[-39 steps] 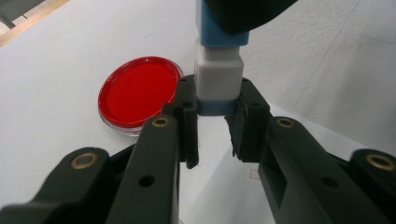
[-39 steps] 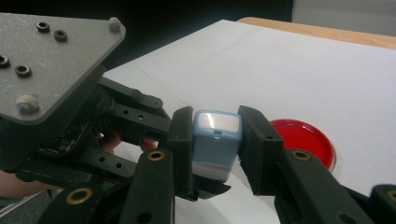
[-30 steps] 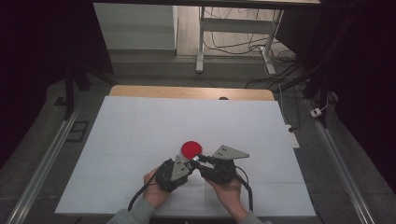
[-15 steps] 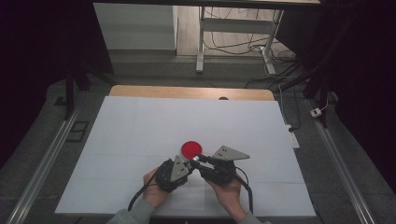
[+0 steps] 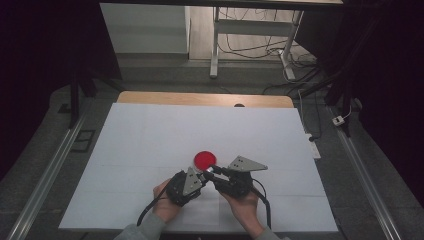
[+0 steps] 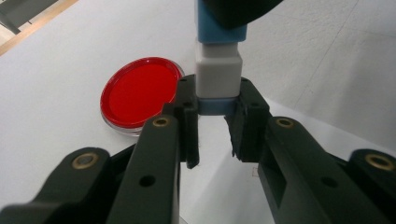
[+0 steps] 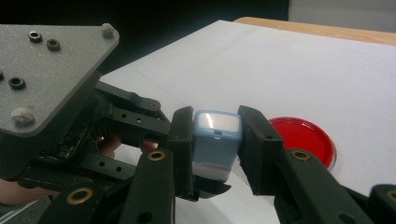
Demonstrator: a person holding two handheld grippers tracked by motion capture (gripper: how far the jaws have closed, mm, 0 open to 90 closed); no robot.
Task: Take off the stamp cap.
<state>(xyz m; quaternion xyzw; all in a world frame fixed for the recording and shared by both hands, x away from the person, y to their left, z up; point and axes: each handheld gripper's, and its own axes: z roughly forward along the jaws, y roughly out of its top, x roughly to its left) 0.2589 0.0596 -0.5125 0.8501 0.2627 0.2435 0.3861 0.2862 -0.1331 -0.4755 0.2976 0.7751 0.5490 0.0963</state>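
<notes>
1. High view: against the earlier frames we find nothing changed; both of our hand-held grippers meet just below the red dish (image 5: 205, 159) on the white bench (image 5: 150, 135).
2. Our left hand-held gripper (image 6: 215, 105) pinches the blue base of the small blue-and-white block (image 6: 218, 70).
3. Our right hand-held gripper (image 7: 215, 135) pinches that block's other end, just beside the dish.
4. We can read no writing or label on the block.
</notes>
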